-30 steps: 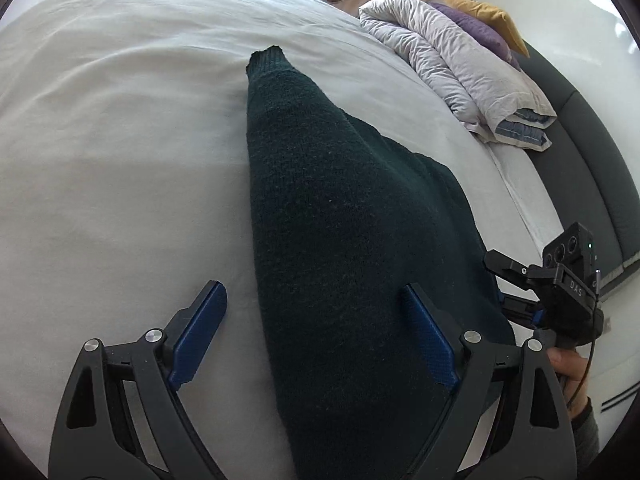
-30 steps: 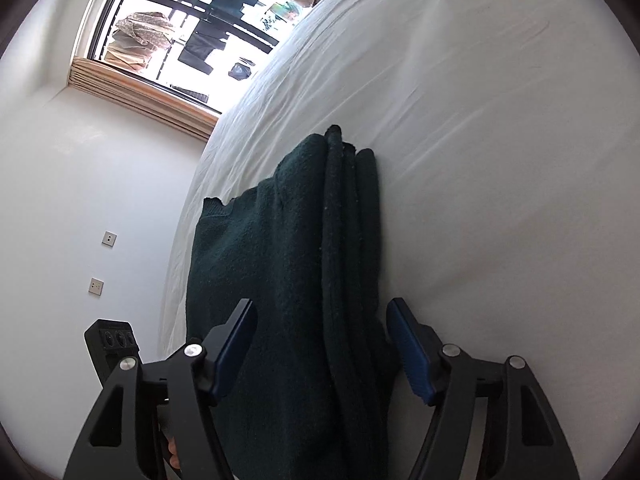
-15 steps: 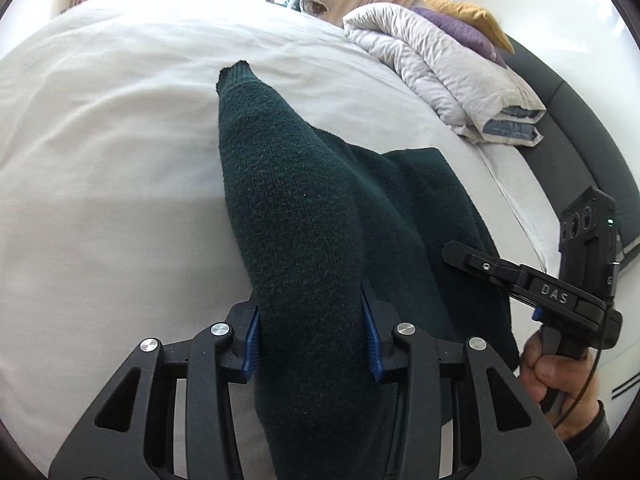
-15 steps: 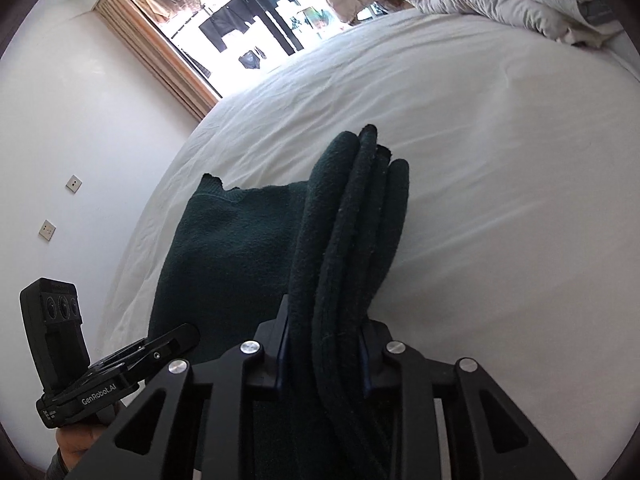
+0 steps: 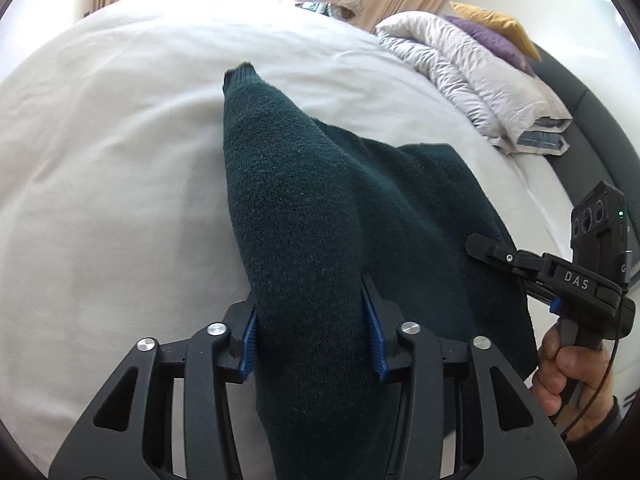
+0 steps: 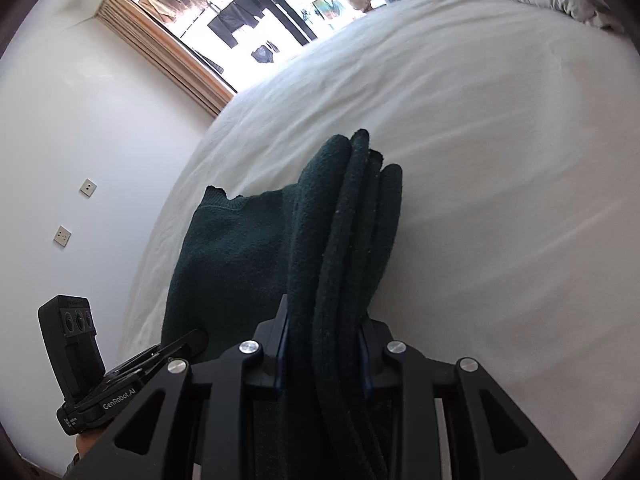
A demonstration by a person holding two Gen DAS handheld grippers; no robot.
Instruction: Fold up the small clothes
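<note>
A dark green knit sweater (image 5: 304, 208) lies folded lengthwise on the white bed (image 5: 100, 168). My left gripper (image 5: 310, 328) is shut on one end of it, the cloth bunched between the blue pads. My right gripper (image 6: 322, 344) is shut on the other end, where several folded layers (image 6: 352, 216) stack together. The rest of the sweater (image 6: 232, 248) spreads flat to the left in the right wrist view. The right gripper also shows in the left wrist view (image 5: 496, 250), and the left gripper shows in the right wrist view (image 6: 184, 344).
A bundled grey-white duvet (image 5: 464, 68) with purple and yellow pillows (image 5: 492, 32) sits at the head of the bed by a dark headboard (image 5: 592, 128). A window (image 6: 248, 12) and a white wall (image 6: 80, 128) lie beyond the bed's far side.
Both grippers went from open around the sweater's ends to shut on them. The ends are now lifted a little off the bed.
</note>
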